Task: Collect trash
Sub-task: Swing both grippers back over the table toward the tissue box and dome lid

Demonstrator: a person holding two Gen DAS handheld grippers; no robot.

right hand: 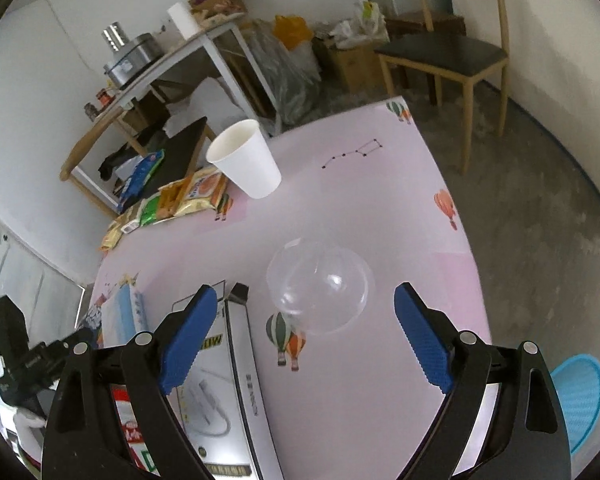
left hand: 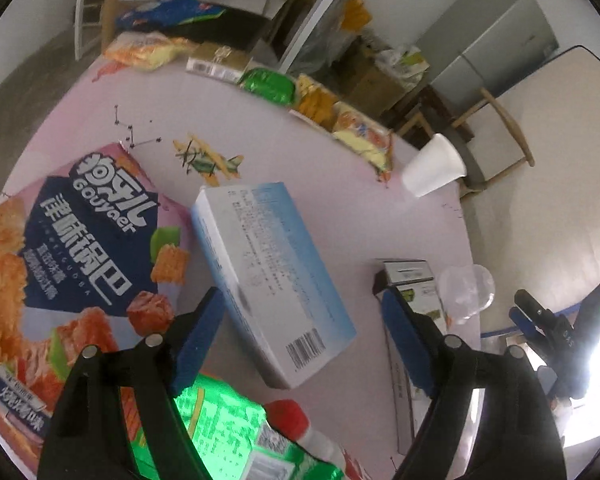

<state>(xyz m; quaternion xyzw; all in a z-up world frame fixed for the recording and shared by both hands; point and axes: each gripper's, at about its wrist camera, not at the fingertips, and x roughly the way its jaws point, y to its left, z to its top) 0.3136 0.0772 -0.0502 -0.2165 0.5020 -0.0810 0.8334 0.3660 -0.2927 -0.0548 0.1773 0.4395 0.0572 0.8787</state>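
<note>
Hovering my left gripper (left hand: pixel 304 344) with jaws spread wide and empty, I see the blue-white box (left hand: pixel 272 280) lying between its fingers, the snack bag (left hand: pixel 76 256) off its left finger. My right gripper (right hand: pixel 304 340) also gapes wide, the clear plastic cup (right hand: pixel 320 288) lying just ahead between its fingertips, the paper cup (right hand: pixel 246 158) farther beyond.

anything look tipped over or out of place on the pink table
Nothing is spilled. The clear plastic dome lid lies loose on the table, with no cup under it. The white paper cup stands upright and looks empty. The blue-and-white box lies askew among snack bags.
</note>
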